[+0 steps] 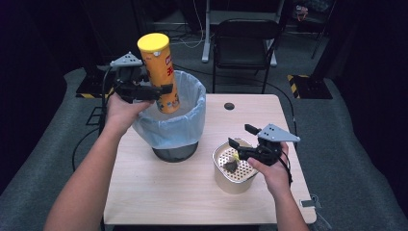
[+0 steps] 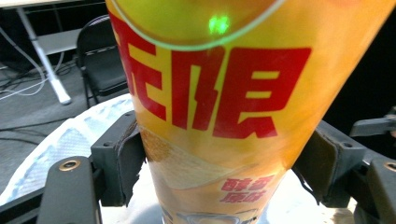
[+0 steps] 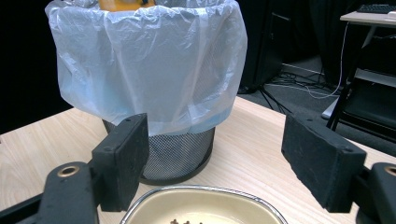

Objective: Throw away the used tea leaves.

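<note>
A tall yellow chip can [image 1: 156, 72] with red lettering [image 2: 210, 116] is tilted over the mouth of a mesh waste bin lined with a pale plastic bag [image 1: 168, 125]. My left gripper [image 1: 161, 90] is shut on the can's lower half, its pads pressing both sides [image 2: 219, 163]. The can's bottom end dips just inside the bag's rim [image 3: 126, 4]. My right gripper [image 1: 240, 135] is open, its jaws apart [image 3: 217, 163] with nothing between them, just over the far rim of a cream container [image 1: 231, 185]. A perforated insert in the container holds some food scraps [image 1: 231, 166].
The bin [image 3: 149, 60] stands at the back left of the light wooden table [image 1: 159, 192], the cream container [image 3: 205, 191] at the front right. A round cable hole [image 1: 229, 106] sits near the far edge. A black folding chair [image 1: 245, 43] stands behind the table.
</note>
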